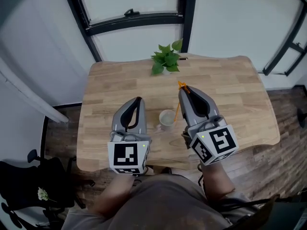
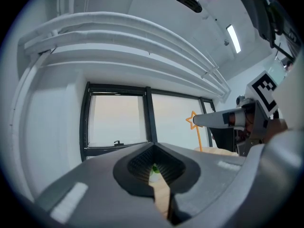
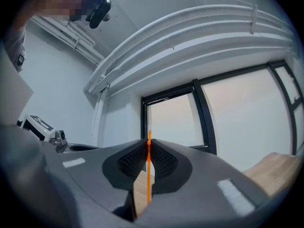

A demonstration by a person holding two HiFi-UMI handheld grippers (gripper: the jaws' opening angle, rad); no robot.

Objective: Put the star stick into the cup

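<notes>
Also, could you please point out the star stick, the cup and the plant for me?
star stick (image 1: 178,105), head view, on the orange shaft below the star.
cup (image 1: 166,119), head view, on its bare inside.
plant (image 1: 166,59), head view, on the green leaves.

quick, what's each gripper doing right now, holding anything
Left gripper: jaws closed, nothing between them.
Right gripper: jaws closed on the thin orange star stick.
</notes>
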